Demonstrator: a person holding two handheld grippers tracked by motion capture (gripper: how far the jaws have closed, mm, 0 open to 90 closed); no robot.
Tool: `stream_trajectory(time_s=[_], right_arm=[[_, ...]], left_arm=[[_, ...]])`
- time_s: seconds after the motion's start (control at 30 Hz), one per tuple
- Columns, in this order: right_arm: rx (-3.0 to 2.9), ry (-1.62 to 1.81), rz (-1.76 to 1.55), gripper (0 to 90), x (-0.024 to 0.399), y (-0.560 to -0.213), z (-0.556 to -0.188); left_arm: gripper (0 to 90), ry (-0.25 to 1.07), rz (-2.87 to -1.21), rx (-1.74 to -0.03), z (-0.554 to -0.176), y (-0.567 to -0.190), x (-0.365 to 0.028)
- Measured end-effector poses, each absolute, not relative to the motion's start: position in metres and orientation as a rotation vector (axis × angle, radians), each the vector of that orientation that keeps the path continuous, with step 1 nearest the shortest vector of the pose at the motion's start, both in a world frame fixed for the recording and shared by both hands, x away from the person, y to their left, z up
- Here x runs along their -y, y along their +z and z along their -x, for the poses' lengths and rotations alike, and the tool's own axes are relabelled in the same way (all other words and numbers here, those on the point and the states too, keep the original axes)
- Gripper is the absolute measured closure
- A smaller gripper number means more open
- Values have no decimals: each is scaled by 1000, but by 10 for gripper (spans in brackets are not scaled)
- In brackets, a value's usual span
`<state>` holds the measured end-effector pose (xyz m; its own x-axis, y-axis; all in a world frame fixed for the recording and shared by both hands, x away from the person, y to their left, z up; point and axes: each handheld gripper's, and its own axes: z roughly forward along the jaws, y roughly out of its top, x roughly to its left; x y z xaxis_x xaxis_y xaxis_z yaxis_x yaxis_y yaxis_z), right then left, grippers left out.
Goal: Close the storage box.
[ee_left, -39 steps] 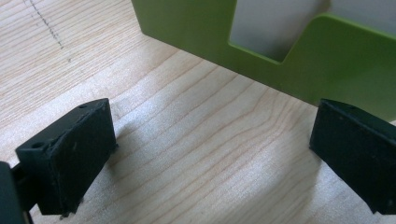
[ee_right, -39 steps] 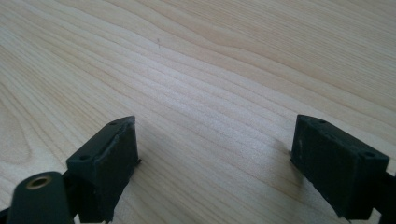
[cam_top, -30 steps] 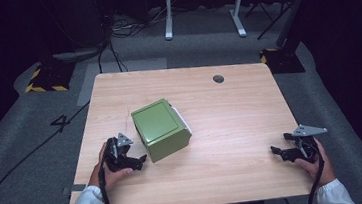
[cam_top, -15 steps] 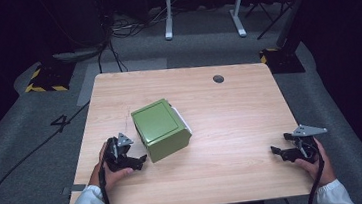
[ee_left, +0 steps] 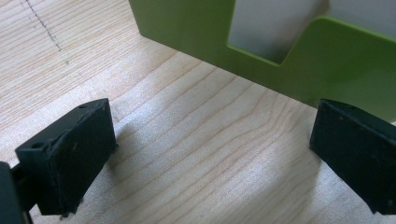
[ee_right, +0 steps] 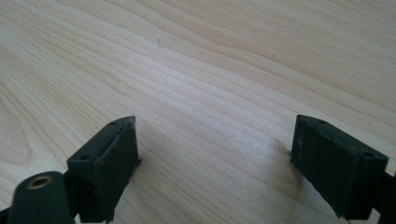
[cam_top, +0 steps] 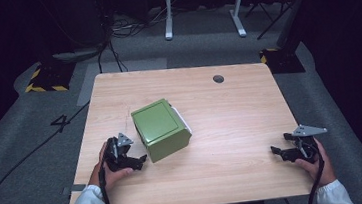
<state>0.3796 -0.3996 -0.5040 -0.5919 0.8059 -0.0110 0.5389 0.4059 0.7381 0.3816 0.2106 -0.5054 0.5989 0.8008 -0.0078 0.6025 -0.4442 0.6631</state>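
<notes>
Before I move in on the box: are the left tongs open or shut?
Open. In the left gripper view the left tongs stand wide apart with bare table between them, just short of the green box.

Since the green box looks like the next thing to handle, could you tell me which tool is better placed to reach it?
Left. The left tool sits open beside the green box, while the right tool rests open near the table's far right edge.

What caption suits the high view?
Green box on wooden table, open left gripper beside it, open right gripper apart.
</notes>
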Motion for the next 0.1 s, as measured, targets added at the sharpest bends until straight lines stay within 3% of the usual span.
stream_trajectory(time_s=[0.1], right_arm=[[-2302,1008,-1158,149,400,-504,-380]], left_arm=[[4,409,-2197,-1105,-382,-505,-211]])
